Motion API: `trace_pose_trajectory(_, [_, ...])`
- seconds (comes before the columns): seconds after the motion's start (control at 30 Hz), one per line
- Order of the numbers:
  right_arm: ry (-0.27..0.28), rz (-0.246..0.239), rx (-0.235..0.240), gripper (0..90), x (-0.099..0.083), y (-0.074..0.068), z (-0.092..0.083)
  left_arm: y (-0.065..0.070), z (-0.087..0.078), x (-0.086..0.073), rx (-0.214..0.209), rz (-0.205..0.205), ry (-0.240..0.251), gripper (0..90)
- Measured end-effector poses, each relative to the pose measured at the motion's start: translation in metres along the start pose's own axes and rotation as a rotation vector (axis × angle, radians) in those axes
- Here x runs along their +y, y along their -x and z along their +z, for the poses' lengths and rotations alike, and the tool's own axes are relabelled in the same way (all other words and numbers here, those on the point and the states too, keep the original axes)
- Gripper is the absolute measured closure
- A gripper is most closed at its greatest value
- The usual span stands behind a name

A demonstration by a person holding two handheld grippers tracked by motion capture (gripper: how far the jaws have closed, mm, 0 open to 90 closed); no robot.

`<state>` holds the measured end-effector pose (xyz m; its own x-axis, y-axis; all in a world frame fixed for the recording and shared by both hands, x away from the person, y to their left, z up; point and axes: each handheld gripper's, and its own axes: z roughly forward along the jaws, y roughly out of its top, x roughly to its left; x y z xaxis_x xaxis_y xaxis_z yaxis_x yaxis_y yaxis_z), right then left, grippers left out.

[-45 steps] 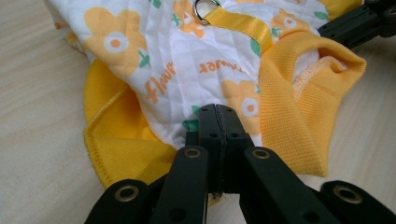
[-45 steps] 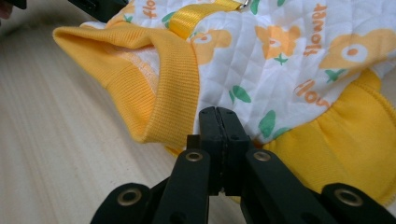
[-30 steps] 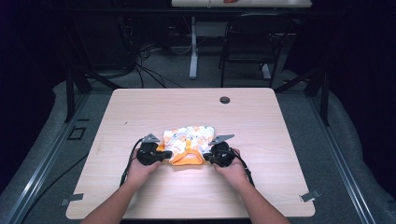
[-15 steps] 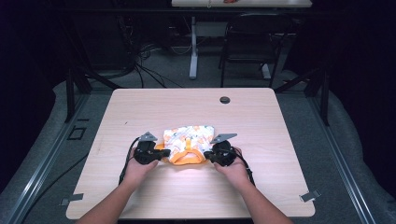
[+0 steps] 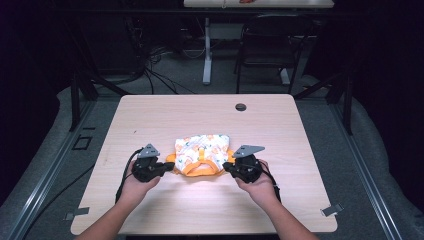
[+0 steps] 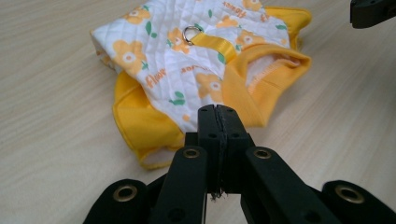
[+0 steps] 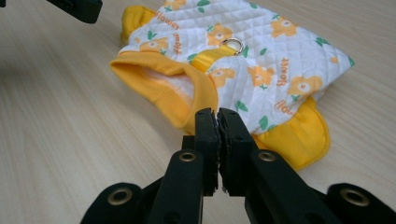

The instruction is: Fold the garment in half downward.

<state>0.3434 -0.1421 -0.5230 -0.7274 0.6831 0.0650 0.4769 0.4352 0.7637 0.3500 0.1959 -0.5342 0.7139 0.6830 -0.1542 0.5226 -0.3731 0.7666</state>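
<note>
The quilted pet vest [image 5: 202, 152], white with an orange flower print and yellow trim, is lying folded flat on the counter [image 5: 165, 115], slightly toward the person's side of centre. The left gripper [image 5: 167, 167] is sitting at the vest's near-left edge with its fingers pressed together and no fabric showing between them. In the left gripper view its tips [image 6: 217, 109] are standing just in front of the yellow trim. The right gripper [image 5: 226, 167] is sitting at the near-right edge. Its fingers have just been opening and are now showing a thin gap with nothing in it [image 7: 217, 113]. The step in hand appears to be letting go of the folded vest. To do it well, each gripper should be backing straight off from the hem, without snagging the ribbed yellow collar [image 7: 159, 88] or dragging the fold open. The metal D-ring [image 6: 190, 33] on its yellow strap is lying on top, away from both sets of fingers. A dark cable grommet [image 5: 241, 107] is sitting near the far edge, well apart. Nothing on the counter is standing in the way.
</note>
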Motion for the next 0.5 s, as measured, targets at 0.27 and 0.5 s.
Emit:
trace_pose_trajectory(0.27, [0.012, -0.003, 0.000, 86.6, -0.022, -0.007, -0.019, 0.001, -0.017, -0.023, -0.010, -0.017, 0.004, 89.4])
trace_pose_trajectory(0.5, [0.005, -0.009, 0.006, 85.9, -0.042, -0.017, -0.028, 0.005, -0.026, -0.047, -0.017, -0.049, 0.031, 89.1])
